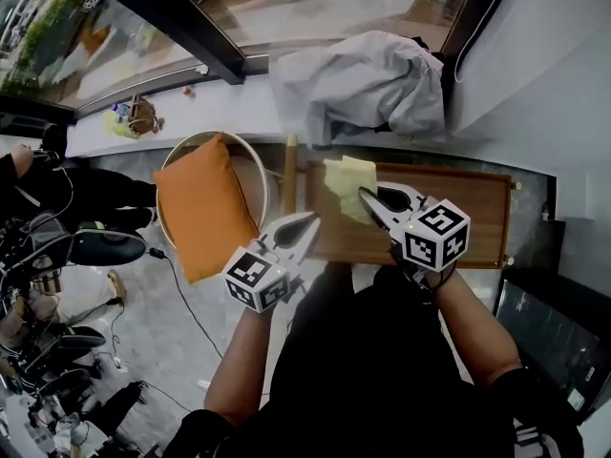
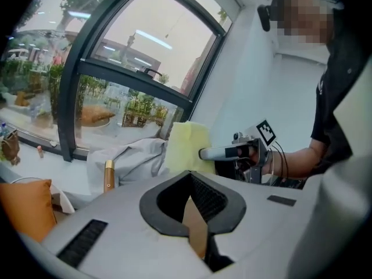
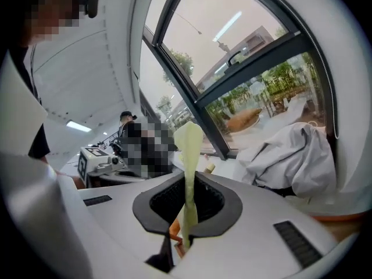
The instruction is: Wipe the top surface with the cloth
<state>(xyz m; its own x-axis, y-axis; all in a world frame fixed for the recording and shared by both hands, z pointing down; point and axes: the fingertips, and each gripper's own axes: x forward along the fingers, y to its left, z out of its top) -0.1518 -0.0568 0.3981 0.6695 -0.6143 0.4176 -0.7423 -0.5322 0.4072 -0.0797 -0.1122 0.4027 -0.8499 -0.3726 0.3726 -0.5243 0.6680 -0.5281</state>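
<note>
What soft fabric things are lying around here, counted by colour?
yellow cloth: 1
orange cushion: 1
grey garment: 1
Total: 3

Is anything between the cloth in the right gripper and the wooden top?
Nothing visible. The right gripper holds the yellow cloth over the wooden top, which looks bare. The grey garment lies beyond its far edge.
</note>
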